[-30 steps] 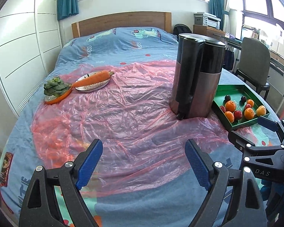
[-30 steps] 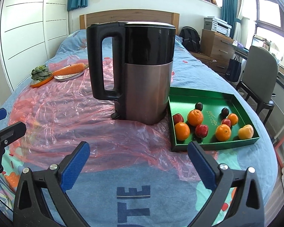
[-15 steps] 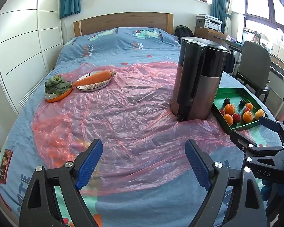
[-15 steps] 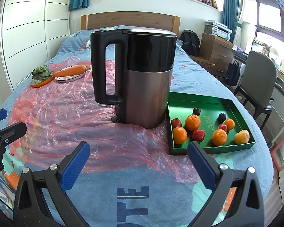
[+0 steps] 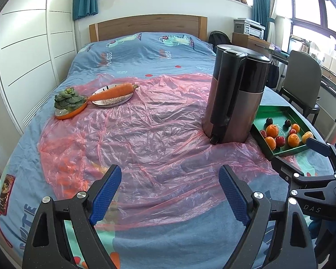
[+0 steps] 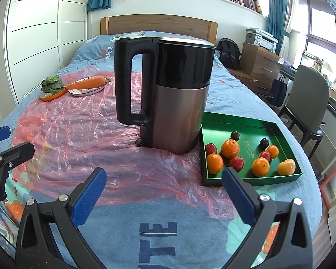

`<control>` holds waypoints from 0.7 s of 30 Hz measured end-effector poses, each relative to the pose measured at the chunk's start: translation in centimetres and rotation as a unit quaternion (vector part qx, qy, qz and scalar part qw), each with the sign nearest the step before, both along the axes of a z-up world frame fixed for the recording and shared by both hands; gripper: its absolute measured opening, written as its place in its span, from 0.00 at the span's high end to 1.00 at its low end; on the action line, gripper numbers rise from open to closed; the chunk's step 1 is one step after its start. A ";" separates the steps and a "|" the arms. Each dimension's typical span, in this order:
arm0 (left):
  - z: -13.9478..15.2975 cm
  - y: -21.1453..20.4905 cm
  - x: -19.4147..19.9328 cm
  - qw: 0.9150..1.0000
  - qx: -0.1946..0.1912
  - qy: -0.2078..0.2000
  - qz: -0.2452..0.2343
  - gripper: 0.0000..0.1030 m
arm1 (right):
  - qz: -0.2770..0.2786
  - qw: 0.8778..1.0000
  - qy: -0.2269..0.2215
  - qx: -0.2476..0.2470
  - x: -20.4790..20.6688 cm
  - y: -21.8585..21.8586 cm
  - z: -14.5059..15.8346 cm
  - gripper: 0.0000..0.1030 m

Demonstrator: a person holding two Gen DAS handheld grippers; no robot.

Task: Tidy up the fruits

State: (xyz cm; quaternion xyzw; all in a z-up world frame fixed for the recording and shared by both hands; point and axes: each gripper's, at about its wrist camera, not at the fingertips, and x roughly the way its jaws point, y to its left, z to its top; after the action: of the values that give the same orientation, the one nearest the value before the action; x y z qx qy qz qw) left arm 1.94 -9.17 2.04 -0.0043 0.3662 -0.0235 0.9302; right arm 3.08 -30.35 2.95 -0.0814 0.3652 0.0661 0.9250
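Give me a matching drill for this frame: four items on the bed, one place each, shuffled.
Items:
1. carrot
2. leafy greens
3. oranges
4. kettle

Places:
A. in the green tray
B. on the orange dish
C. standing on the pink plastic sheet
D. across the white plate

Pairs: 1-D, 2-B, 3-A, 4-C

Black-and-steel kettle (image 6: 165, 94), carrot (image 5: 114, 91) on plate (image 5: 110, 100), chair (image 6: 311, 98)
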 end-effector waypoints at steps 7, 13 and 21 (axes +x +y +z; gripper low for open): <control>-0.3 -0.2 -0.1 1.000 -0.003 0.002 -0.004 0.17 | 0.002 1.000 0.001 -0.002 -0.1 0.1 0.0 0.00; -0.3 -0.2 -0.1 1.000 -0.004 0.003 -0.004 0.17 | 0.000 1.000 0.000 -0.003 -0.1 0.1 0.0 0.00; -0.5 -0.4 0.0 1.000 -0.005 0.004 -0.006 0.17 | -0.006 1.000 0.002 -0.001 0.1 -0.6 0.0 0.00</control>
State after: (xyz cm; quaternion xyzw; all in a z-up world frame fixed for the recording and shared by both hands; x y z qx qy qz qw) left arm 1.91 -9.54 1.55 -0.0064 0.3696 -0.0310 0.9286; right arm 3.21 -30.94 2.91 -0.0805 0.3676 0.0604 0.9245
